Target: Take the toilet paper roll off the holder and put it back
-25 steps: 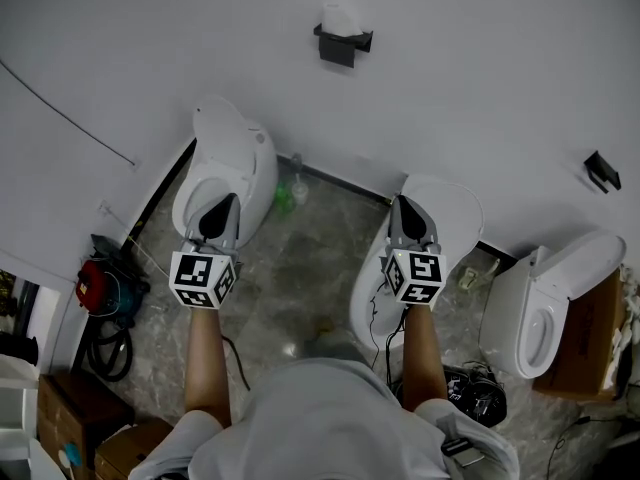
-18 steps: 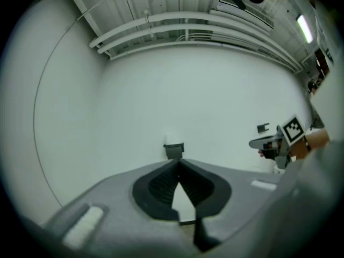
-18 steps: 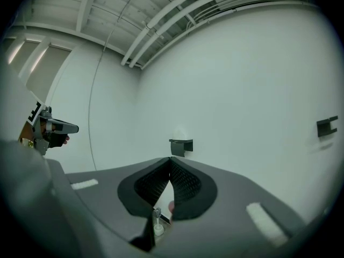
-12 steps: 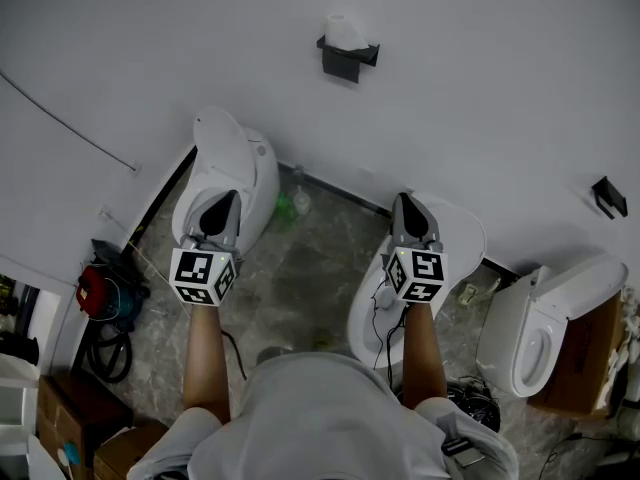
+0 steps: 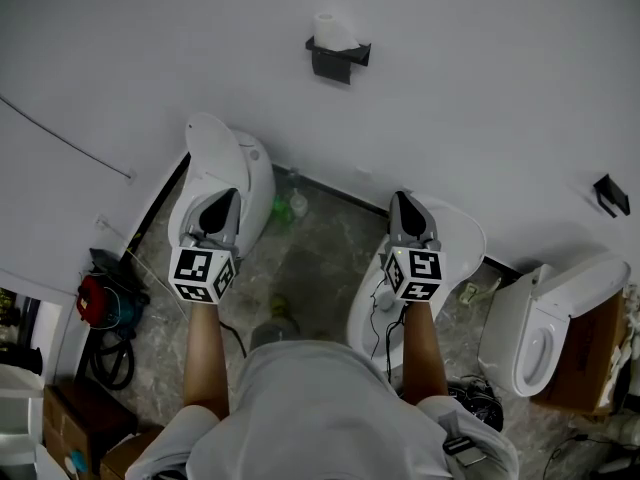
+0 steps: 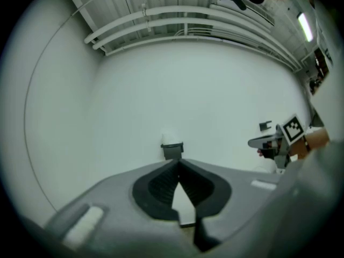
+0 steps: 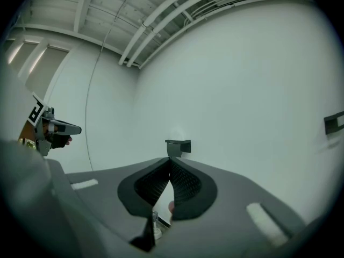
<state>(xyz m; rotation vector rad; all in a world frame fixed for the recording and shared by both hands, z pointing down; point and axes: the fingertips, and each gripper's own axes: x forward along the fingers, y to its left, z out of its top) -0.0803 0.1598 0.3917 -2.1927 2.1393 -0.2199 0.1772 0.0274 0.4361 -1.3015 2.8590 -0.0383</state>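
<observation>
A white toilet paper roll sits on a black holder fixed to the white wall, well ahead of both grippers. My left gripper is held level over a white toilet, jaws shut and empty. In the left gripper view the holder and the roll show just above the closed tips of the left gripper. My right gripper is level too, with its tips together and nothing between them. The right gripper view also shows the holder right above the tips of the right gripper.
Three white toilets stand on the marble floor: one on the left, one in the middle, one on the right. A second black bracket is on the wall at right. A green bottle and a red tool lie low.
Both grippers and the person have moved forward towards the wall, side by side. Both stay shut and level.
</observation>
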